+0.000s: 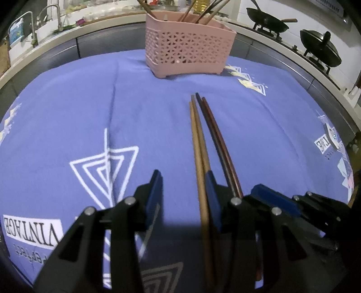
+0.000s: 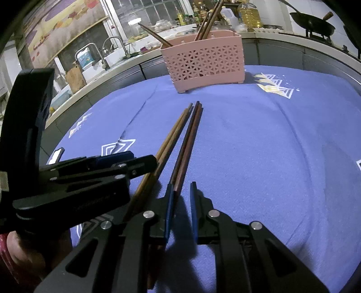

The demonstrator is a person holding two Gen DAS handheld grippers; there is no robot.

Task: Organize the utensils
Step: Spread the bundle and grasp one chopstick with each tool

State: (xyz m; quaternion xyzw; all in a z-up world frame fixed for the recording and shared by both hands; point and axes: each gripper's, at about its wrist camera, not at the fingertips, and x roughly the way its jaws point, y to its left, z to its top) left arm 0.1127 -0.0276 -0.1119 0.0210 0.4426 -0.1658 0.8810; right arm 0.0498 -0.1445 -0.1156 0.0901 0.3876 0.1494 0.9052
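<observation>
Open left tool beside chopsticks

I counted four chopsticks on the blue cloth: two light wooden chopsticks and two dark brown chopsticks, lying side by side. At twelve o'clock stood one pink basket. At two o'clock I saw two black woks.

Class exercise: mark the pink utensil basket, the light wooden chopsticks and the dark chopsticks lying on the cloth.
pink utensil basket (image 1: pixel 185 48): left wrist view, on its perforated front wall.
light wooden chopsticks (image 1: pixel 196 135): left wrist view, midway along the shafts.
dark chopsticks (image 2: pixel 188 142): right wrist view, midway along the shafts, ahead of the fingers.
</observation>
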